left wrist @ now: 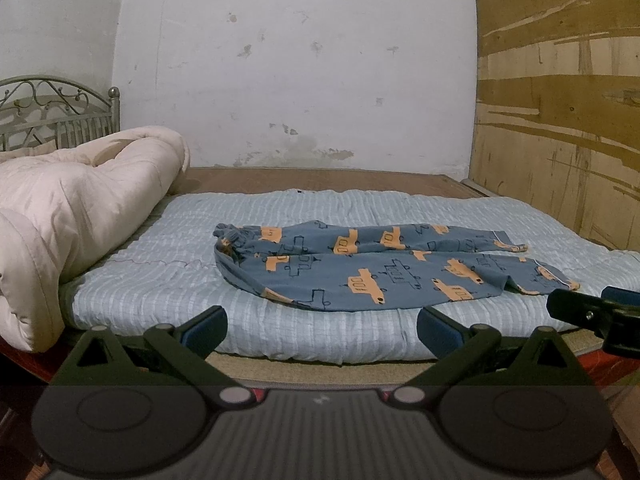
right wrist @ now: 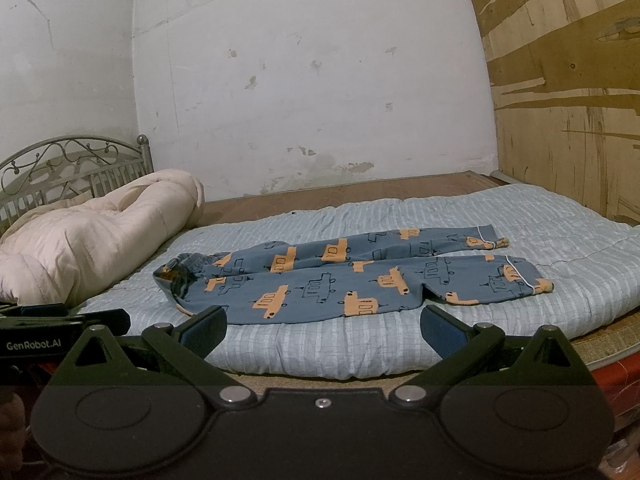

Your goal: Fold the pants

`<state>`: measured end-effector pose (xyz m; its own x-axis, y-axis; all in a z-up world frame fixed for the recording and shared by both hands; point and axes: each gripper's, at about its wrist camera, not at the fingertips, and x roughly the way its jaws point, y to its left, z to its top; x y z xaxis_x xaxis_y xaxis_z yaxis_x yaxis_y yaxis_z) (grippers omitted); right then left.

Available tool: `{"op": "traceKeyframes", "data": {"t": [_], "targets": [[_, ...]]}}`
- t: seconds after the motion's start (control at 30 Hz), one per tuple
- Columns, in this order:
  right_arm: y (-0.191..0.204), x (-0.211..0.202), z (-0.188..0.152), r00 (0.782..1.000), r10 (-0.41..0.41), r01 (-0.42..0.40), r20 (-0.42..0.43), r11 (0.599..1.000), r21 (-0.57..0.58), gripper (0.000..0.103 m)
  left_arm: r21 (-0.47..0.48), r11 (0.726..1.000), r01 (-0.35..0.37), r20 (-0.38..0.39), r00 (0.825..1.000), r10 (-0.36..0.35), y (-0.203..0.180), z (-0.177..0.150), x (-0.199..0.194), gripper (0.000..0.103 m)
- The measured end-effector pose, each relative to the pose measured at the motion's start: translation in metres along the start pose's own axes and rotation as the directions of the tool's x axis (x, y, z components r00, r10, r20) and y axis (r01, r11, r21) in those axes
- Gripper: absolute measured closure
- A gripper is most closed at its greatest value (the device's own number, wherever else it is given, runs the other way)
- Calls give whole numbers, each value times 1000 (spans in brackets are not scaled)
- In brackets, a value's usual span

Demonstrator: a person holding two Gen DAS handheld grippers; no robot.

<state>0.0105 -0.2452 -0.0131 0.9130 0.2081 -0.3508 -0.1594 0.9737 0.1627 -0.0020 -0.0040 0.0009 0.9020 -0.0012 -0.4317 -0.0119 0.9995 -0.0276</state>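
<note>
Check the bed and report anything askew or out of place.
The pants lie spread flat but slanted across the blue quilt; the waistband end is bunched. A cream comforter is heaped at the headboard end. Nothing looks spilled or damaged.

I can't see the cream duvet (left wrist: 76, 216) whole: the left wrist view cuts it at the left edge. It hides most of the metal headboard (left wrist: 52, 112). My right gripper (left wrist: 600, 312) is clipped by that view's right edge, so its far finger is lost to me.
</note>
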Motion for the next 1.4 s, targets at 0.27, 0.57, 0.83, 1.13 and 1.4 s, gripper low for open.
{"op": "traceKeyframes", "data": {"t": [0.27, 0.57, 0.83, 1.13, 1.4], "targets": [[1, 0, 0, 1000, 0, 0, -1, 1000, 0, 1, 0, 1000, 0, -3, 1000, 0, 0, -1, 0, 1], [0, 1, 0, 1000, 0, 0, -2, 1000, 0, 1, 1, 1000, 2, -10, 1000, -2, -1, -1, 1, 1], [-1, 5, 1, 1000, 7, -7, -17, 1000, 12, 1, -1, 1000, 17, -85, 996, -17, -1, -3, 19, 1], [-21, 27, 1, 999, 42, -42, -17, 999, 23, 1, -4, 1000, -13, -134, 991, 13, 19, 28, 77, 1], [-51, 88, 21, 996, 49, -51, -79, 998, -26, 1, 46, 983, -176, -124, 976, 181, 53, 74, 160, 1]]}}
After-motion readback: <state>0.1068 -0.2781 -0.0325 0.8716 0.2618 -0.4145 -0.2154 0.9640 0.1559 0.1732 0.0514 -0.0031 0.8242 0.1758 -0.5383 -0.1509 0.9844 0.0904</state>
